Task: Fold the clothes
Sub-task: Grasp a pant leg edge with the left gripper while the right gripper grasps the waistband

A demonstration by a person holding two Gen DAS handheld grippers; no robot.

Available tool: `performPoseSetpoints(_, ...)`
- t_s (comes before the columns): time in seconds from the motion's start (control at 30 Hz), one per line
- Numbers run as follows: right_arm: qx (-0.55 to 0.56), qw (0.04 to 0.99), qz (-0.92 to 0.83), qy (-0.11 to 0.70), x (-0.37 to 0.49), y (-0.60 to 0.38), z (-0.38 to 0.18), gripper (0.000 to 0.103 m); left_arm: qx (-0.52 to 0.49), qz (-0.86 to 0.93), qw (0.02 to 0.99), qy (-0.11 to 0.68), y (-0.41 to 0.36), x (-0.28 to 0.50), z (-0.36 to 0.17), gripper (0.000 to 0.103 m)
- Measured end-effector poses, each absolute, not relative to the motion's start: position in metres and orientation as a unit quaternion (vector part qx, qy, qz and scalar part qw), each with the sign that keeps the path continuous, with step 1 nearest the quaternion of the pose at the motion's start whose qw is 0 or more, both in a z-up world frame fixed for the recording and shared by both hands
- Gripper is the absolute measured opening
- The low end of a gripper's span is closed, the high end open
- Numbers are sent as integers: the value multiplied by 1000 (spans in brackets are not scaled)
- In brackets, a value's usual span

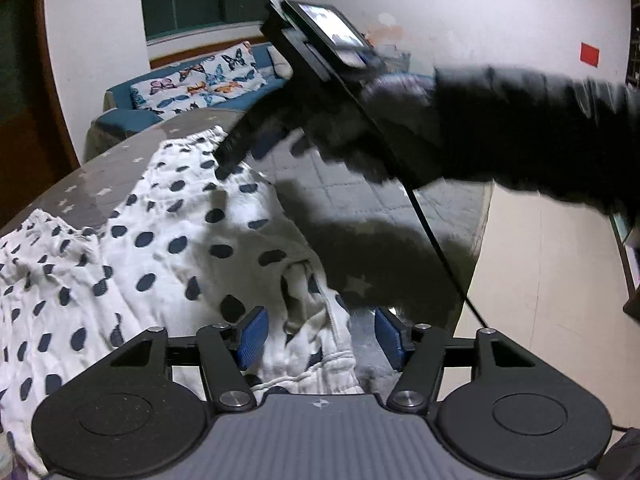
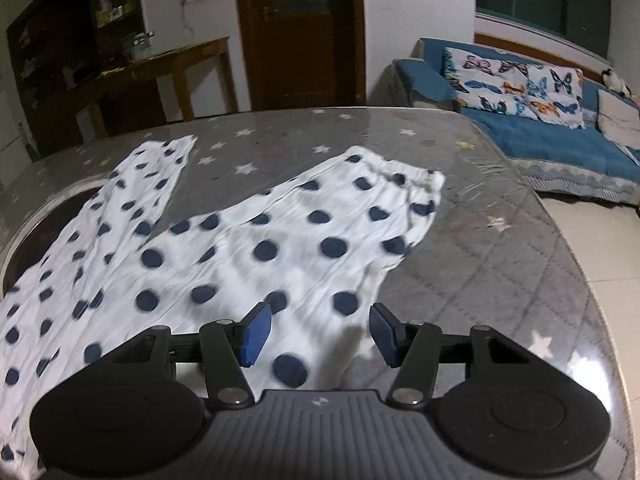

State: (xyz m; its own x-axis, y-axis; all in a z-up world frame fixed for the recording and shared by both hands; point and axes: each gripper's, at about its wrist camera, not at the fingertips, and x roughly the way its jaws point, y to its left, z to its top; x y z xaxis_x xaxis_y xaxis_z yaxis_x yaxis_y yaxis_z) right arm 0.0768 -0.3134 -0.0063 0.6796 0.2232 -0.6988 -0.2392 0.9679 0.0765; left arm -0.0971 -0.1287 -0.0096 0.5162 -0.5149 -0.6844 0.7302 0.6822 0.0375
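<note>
White trousers with dark navy polka dots (image 2: 256, 240) lie spread across a grey desk (image 2: 500, 248) patterned with small stars under a shiny clear cover.

From the left wrist camera, the left gripper (image 1: 318, 338) sits low over a bunched, gathered edge of the trousers. Its two blue pads (image 1: 252, 336) stand apart, released, with a fold of cloth lying between them but not pinched.

In that same view the right gripper (image 1: 230, 158) reaches in from the right, angled downward, its dark tip at the elastic hem of one trouser leg. A gloved hand (image 1: 360, 124) in a dark padded sleeve (image 1: 540, 128) holds it, blurred by motion. A small lit screen is mounted on top of it; nothing on it can be read.

From the right wrist camera, the right gripper's blue pads are parted, released, hovering over the dotted cloth near its edge.

Behind the desk stands a blue sofa (image 2: 560, 140) with butterfly-print cushions (image 2: 516, 84).

No legible writing or labels appear.
</note>
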Motion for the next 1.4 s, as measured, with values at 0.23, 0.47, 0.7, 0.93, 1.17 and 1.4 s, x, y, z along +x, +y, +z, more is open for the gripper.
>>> performPoseSetpoints(0.23, 18, 918, 90, 386, 119, -335, -6, 49, 155, -357, 852, 351, -126, -86, -20, 30)
performPoseSetpoints(0.47, 44, 916, 57, 396, 166, -348, -13, 38, 97, -367, 851, 362, -109, -75, -10, 12)
performPoseSetpoints(0.7, 46, 914, 31, 402, 212, -350, -22, 31, 45, -372, 851, 367, -92, -66, -1, 11)
performPoseSetpoints(0.93, 46, 916, 8, 399, 226, -347, -28, 9, 25, -373, 852, 365, -84, -63, 1, 10)
performPoseSetpoints(1.17, 62, 920, 4, 388, 221, -350, -12, 2, 6, -370, 858, 355, -69, -65, 9, 10)
performPoseSetpoints(1.4, 78, 931, 22, 357, 217, -334, 29, 2, -18, -355, 871, 338, -45, -79, 22, 9)
